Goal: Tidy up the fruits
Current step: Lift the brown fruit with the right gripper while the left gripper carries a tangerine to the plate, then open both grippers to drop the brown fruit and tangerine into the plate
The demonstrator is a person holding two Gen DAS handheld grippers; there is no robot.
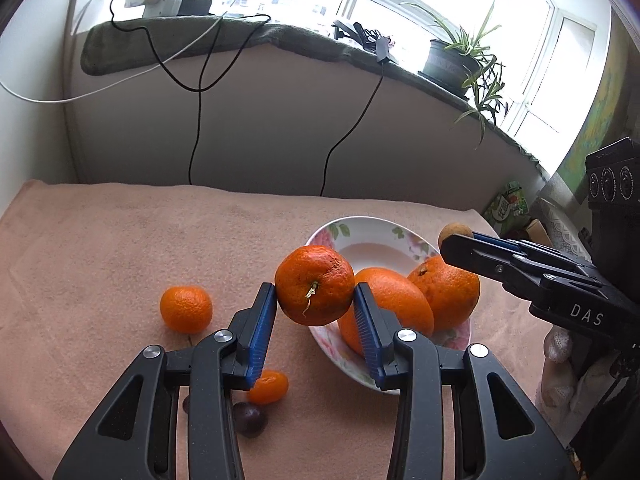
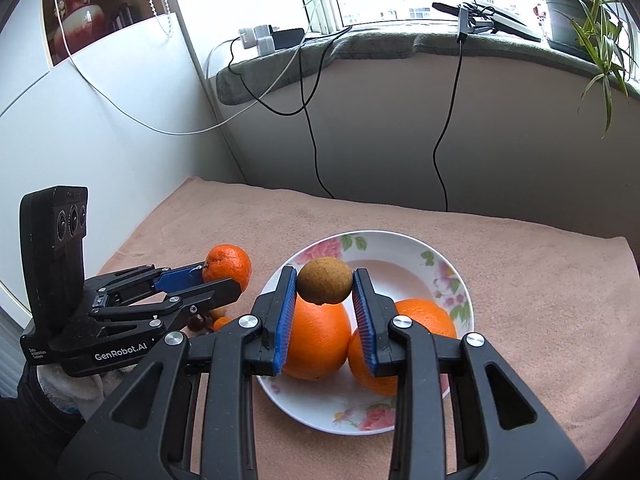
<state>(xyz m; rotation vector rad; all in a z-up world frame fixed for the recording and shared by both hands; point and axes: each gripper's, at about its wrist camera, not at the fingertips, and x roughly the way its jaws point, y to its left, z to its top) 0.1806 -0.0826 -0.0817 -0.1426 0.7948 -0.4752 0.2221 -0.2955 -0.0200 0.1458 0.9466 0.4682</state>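
At centre frame, your left gripper (image 1: pixel 315 296) clamps a tangerine (image 1: pixel 315 285) above the plate's (image 1: pixel 344 228) near-left rim. Your right gripper (image 2: pixel 325 280) pinches a small brown fruit (image 2: pixel 325 281) over two oranges (image 2: pixel 318 336) on the plate. Lower left, three small fruits (image 1: pixel 186 309) lie on the pink cloth (image 1: pixel 120 240).

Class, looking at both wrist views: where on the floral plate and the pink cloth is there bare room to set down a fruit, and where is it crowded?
Free: the white floral plate's far half, behind the two large oranges; the pink towel cloth towards the wall. Crowded: the plate's near half, and the cloth beside the small mandarin, kumquat and dark plum.
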